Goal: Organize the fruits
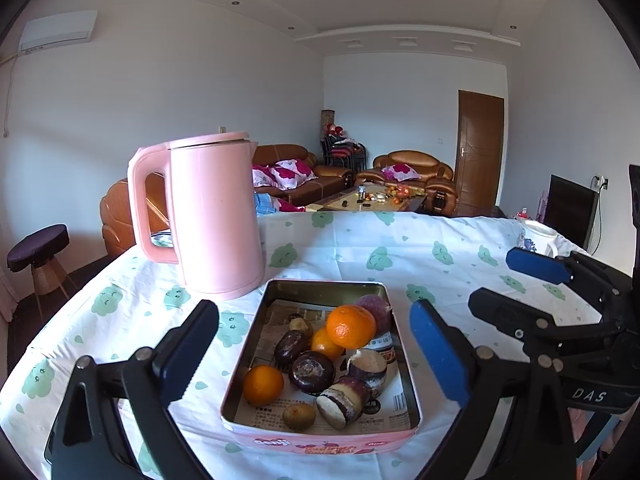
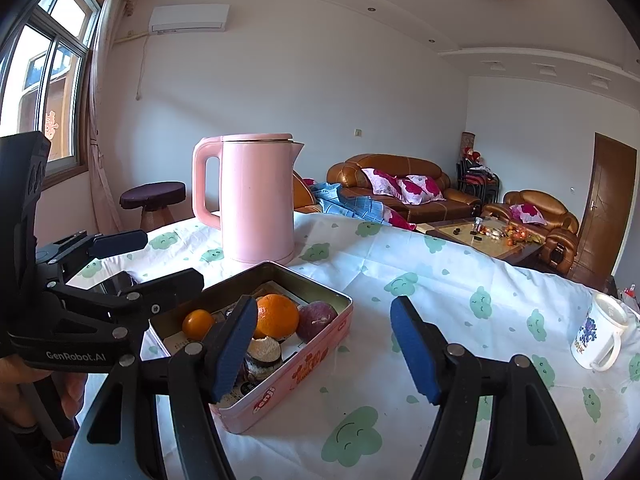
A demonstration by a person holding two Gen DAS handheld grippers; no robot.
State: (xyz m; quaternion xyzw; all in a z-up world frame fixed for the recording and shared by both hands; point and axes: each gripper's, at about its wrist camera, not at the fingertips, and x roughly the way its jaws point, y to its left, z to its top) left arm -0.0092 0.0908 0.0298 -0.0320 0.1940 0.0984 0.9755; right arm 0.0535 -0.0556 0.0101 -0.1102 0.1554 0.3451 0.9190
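Note:
A pink rectangular tin (image 1: 264,316) sits on the table, lined with paper. It holds oranges (image 1: 351,327), dark water chestnuts (image 1: 311,372), a purple passion fruit (image 1: 376,308) and a small kiwi (image 1: 299,416). My left gripper (image 1: 314,356) is open and empty, its fingers astride the tin just above it. My right gripper (image 2: 324,352) is open and empty at the tin's right side; it also shows in the left wrist view (image 1: 516,280). The tin shows in the right wrist view (image 2: 320,344) with an orange (image 2: 278,316) on top.
A pink kettle (image 1: 208,216) stands just behind the tin. A white mug (image 2: 600,338) stands at the table's right edge. The tablecloth (image 2: 460,264) is white with green prints. Sofas and a coffee table lie beyond.

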